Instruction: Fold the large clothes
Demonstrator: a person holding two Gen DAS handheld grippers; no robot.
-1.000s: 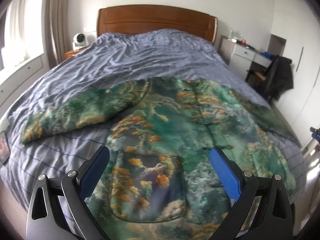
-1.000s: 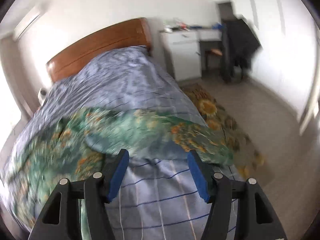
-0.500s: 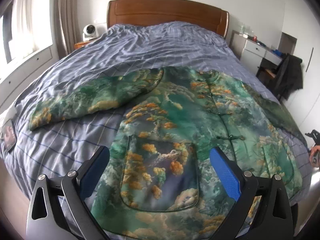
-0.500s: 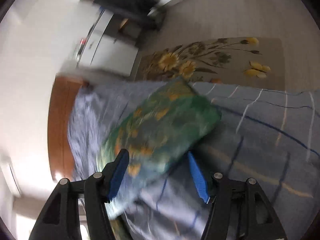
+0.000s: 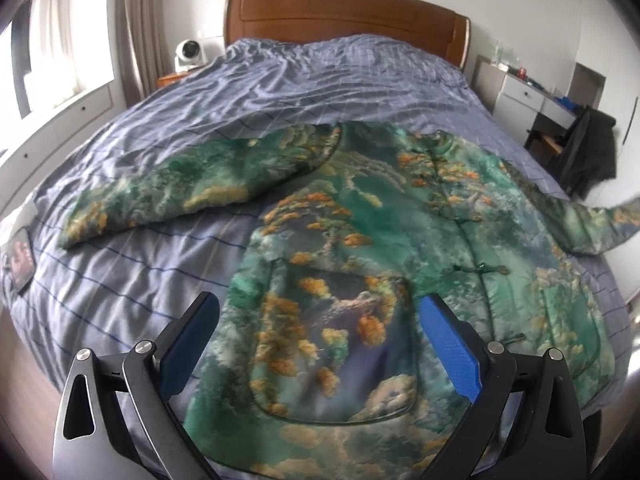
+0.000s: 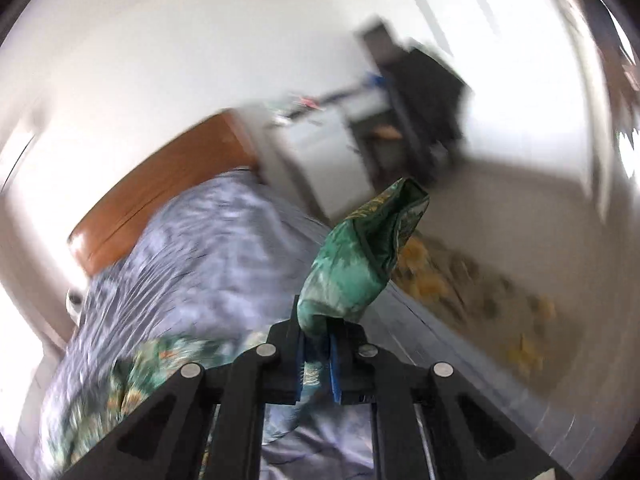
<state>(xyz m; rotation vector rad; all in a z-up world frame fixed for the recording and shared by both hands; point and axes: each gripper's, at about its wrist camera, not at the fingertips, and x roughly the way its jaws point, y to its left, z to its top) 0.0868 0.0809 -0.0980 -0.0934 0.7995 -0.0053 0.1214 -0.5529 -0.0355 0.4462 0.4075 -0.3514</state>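
Note:
A green padded jacket (image 5: 360,240) with orange tree print lies front up across the blue checked bed (image 5: 140,280). Its left sleeve (image 5: 180,196) stretches out flat toward the left. My left gripper (image 5: 316,344) hovers open above the jacket's lower pocket, with nothing between its blue pads. The jacket's right sleeve (image 5: 600,224) is lifted off the bed at the right edge. In the right wrist view my right gripper (image 6: 316,364) is shut on that sleeve (image 6: 360,264), whose cuff sticks up past the pads.
A wooden headboard (image 5: 344,20) stands at the far end. A white dresser (image 5: 524,92) and a chair with a dark coat (image 5: 588,152) sit to the right of the bed. A floral rug (image 6: 480,288) covers the floor there. A small fan (image 5: 188,54) stands at the left.
My right gripper closed on the right sleeve's end and lifted it off the bed. The left gripper stayed open over the jacket, tilting slightly.

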